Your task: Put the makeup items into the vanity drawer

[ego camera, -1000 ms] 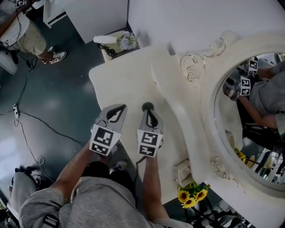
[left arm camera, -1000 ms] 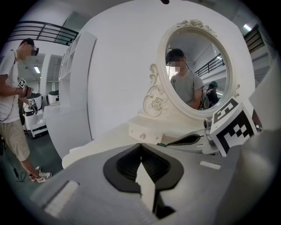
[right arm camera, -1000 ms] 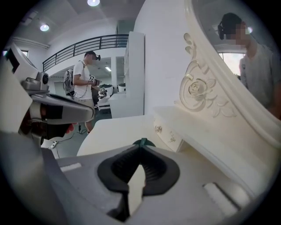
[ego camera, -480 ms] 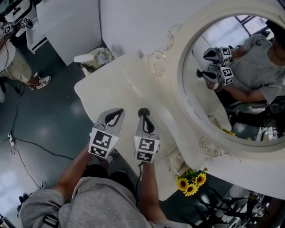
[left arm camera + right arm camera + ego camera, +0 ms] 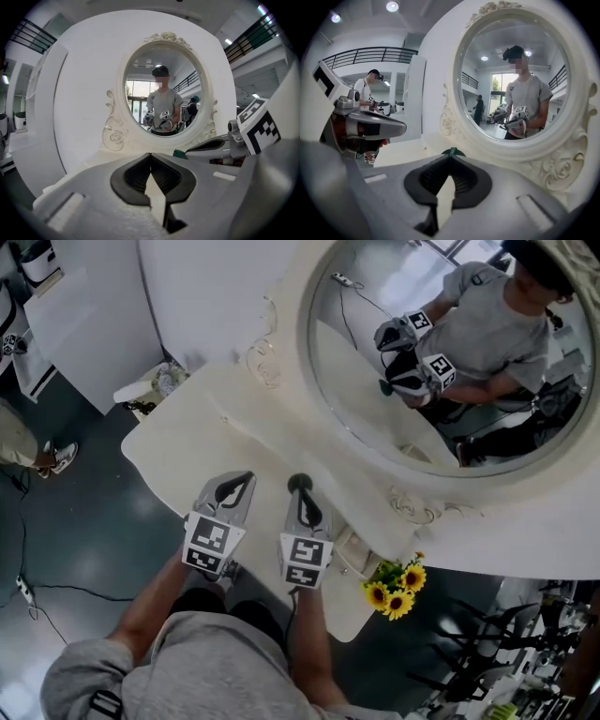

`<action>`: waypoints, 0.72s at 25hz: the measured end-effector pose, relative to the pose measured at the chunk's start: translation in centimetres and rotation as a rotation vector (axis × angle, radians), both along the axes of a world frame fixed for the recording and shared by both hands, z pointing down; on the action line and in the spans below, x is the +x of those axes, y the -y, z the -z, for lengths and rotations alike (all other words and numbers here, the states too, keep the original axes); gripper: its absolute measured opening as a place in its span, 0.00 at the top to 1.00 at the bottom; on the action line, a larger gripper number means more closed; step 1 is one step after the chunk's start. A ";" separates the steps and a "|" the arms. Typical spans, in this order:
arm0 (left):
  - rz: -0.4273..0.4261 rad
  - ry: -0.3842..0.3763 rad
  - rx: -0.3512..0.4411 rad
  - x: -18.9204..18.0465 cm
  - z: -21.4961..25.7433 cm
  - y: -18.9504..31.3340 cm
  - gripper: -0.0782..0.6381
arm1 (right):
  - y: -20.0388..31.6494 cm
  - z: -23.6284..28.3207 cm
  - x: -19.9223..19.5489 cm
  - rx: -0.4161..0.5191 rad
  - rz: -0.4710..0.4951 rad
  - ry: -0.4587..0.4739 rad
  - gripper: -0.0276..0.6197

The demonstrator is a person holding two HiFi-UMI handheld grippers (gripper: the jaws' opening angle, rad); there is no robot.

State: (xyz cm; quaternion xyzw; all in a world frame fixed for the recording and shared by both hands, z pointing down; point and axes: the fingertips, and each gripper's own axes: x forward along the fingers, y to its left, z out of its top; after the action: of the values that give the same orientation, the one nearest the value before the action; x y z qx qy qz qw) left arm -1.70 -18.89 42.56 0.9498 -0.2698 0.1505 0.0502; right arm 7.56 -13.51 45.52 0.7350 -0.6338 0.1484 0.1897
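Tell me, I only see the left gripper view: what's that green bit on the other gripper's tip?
Observer: The right gripper view shows the right gripper shut, with a small dark green thing pinched at its tips.
Operator: Are there flowers anywhere?
Observer: Yes, the head view shows sunflowers by the vanity table's right end.
Operator: Is anybody else here?
Observer: The right gripper view shows another person standing off to its left.
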 end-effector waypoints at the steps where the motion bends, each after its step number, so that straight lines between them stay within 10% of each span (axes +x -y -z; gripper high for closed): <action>1: -0.018 -0.002 0.001 0.7 0.1 -0.5 0.88 | -0.7 0.1 0.6 0.002 -0.020 -0.001 0.94; 18: -0.289 0.006 0.002 10.7 0.0 -9.5 0.88 | -12.9 -0.1 8.9 0.005 -0.308 0.005 0.94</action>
State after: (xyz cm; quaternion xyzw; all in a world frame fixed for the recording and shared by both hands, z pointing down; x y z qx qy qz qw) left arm 8.97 -9.37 42.57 0.9783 -0.1303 0.1587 0.0262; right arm 16.47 -0.66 45.62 0.8238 -0.5142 0.1758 0.1613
